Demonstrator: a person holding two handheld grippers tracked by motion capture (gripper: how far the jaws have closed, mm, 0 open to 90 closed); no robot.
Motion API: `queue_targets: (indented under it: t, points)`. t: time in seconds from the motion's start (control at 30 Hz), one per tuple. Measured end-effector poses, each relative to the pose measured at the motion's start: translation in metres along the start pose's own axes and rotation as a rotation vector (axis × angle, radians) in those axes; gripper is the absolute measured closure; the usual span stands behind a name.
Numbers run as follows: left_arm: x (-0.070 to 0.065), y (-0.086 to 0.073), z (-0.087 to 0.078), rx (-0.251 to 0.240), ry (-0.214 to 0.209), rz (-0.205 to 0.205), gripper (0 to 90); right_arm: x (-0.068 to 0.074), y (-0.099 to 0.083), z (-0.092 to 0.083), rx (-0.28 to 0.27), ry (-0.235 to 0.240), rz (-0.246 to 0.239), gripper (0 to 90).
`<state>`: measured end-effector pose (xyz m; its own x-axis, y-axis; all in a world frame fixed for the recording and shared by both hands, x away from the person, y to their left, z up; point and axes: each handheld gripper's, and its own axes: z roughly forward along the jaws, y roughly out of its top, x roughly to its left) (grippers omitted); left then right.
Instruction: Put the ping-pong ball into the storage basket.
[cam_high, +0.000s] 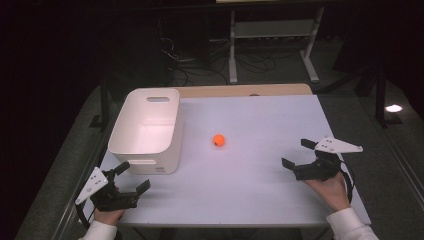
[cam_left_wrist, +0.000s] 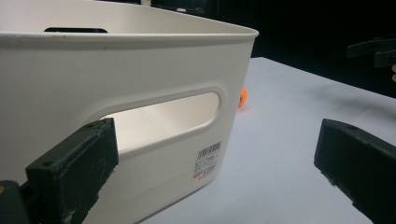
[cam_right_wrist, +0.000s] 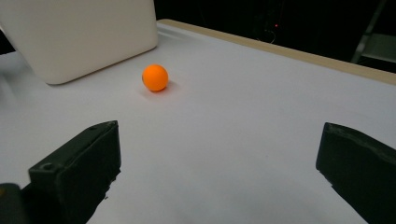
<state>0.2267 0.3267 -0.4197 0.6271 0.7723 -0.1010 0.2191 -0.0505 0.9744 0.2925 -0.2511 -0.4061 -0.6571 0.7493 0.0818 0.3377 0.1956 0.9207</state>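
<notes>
Nothing is started, by the look of it: both grippers rest at the near worktop (cam_high: 260, 190) edge, jaws wide open and empty. The orange ball (cam_high: 218, 140) lies mid-worktop, just beside the white bin (cam_high: 145, 131). From the right gripper (cam_high: 299, 157), the ball sits toward ten o'clock; the left gripper (cam_high: 133, 177) faces the bin. The likely next move is reaching for the ball.

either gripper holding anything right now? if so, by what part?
Nothing is held. The left gripper is open near the white bin, the right gripper open over the table. The orange ball lies free on the table between them.
</notes>
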Motion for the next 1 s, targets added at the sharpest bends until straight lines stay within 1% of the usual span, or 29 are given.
queue_targets:
  t: [0.03, 0.13, 0.17, 0.2, 0.27, 0.37, 0.47, 0.63, 0.8, 0.83, 0.93, 1.0]
  points:
    - [0.0, 0.0, 0.0, 0.0, 0.0, -0.002, 0.0, 0.001, 0.002, 0.002, 0.008, 0.004, -0.015, 0.0]
    - [0.0, 0.0, 0.0, -0.001, -0.001, -0.003, 0.0, 0.002, 0.005, 0.003, 0.013, 0.018, -0.022, 0.0]
    - [0.0, 0.0, 0.0, 0.002, 0.001, -0.003, 0.0, 0.002, 0.007, 0.004, 0.019, 0.032, -0.026, 0.0]
    - [-0.001, 0.0, 0.0, 0.001, 0.003, -0.006, 0.0, 0.002, 0.008, 0.005, 0.016, 0.038, -0.025, 0.0]
    - [-0.001, 0.0, 0.0, -0.006, 0.005, -0.012, 0.0, 0.002, 0.009, 0.007, 0.027, 0.047, -0.028, 0.0]
    - [-0.002, 0.0, 0.0, -0.009, 0.006, -0.013, 0.0, 0.003, 0.012, 0.008, 0.04, 0.055, -0.029, 0.0]
    - [-0.002, 0.0, 0.0, -0.009, 0.005, -0.011, 0.0, 0.003, 0.015, 0.009, 0.038, 0.057, -0.044, 0.0]
    - [-0.002, 0.0, 0.0, -0.006, 0.003, -0.01, 0.0, 0.003, 0.02, 0.009, 0.045, 0.057, -0.047, 0.0]
    - [-0.002, 0.0, -0.001, -0.006, 0.003, -0.008, 0.0, 0.004, 0.027, 0.011, 0.05, 0.067, -0.065, 0.0]
    - [-0.002, 0.0, -0.001, -0.006, 0.004, -0.009, 0.0, 0.005, 0.028, 0.012, 0.053, 0.072, -0.062, 0.0]
    - [-0.002, 0.0, -0.001, -0.005, 0.004, -0.008, 0.0, 0.005, 0.032, 0.016, 0.07, 0.081, -0.078, 0.0]
    - [-0.002, 0.0, -0.001, -0.005, 0.004, -0.007, 0.0, 0.005, 0.033, 0.018, 0.068, 0.083, -0.082, 0.0]
